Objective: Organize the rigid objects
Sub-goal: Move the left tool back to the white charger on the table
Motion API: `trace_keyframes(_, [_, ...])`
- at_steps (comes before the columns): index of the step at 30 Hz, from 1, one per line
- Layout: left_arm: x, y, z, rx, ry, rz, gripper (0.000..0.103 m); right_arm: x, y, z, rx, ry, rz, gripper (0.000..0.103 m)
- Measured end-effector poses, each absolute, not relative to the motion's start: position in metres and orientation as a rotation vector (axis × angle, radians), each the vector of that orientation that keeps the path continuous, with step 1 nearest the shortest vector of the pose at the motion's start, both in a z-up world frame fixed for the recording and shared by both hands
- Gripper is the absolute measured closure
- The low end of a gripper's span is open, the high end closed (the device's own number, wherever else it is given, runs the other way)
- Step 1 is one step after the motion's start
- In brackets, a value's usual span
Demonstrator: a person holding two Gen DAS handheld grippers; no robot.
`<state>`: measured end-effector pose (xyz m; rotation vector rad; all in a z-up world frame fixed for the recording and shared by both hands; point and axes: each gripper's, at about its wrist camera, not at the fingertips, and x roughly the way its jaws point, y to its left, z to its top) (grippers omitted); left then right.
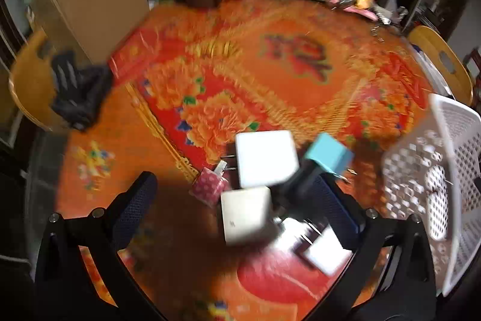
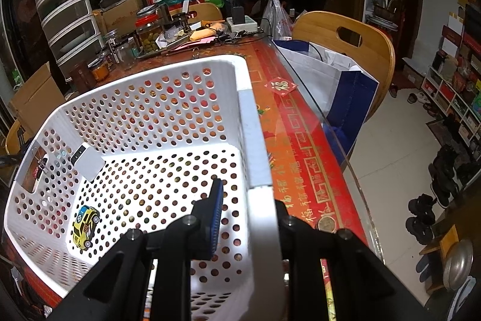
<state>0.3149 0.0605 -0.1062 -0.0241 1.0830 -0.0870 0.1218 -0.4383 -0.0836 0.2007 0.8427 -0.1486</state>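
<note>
In the left wrist view several plug adapters lie on the orange floral tablecloth: a large white one (image 1: 264,160), a smaller white one (image 1: 245,218), a teal one (image 1: 327,154), a pink dotted one (image 1: 209,185) and a white one (image 1: 323,253) under the right finger. My left gripper (image 1: 237,194) is open and empty above them; the view is blurred. My right gripper (image 2: 246,200) is shut on the right wall of the white perforated basket (image 2: 255,140), one finger inside and one outside. The basket holds a yellow toy car (image 2: 85,226) and a white charger (image 2: 87,161).
The basket also shows at the right of the left wrist view (image 1: 433,170). Jars, boxes and clutter (image 2: 150,32) crowd the table's far end. Wooden chairs (image 2: 345,41) stand by the glass table edge, with a white and blue bag (image 2: 339,80) on one. A black object (image 1: 78,89) lies at left.
</note>
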Motion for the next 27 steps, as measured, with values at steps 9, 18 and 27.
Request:
trace_keyframes(9, [0.356, 0.05, -0.135, -0.057, 1.138, -0.11, 0.001, 0.123, -0.437, -0.084, 0.19, 0.855, -0.179, 0.083])
trace_keyframes(18, [0.374, 0.038, -0.154, -0.051, 1.186, -0.09, 0.002, 0.124, -0.436, -0.084, 0.187, 0.856, -0.18, 0.083])
trace_keyframes(27, [0.372, 0.026, -0.16, -0.006, 1.184, -0.061, 0.013, 0.123, -0.436, -0.084, 0.188, 0.85, -0.175, 0.083])
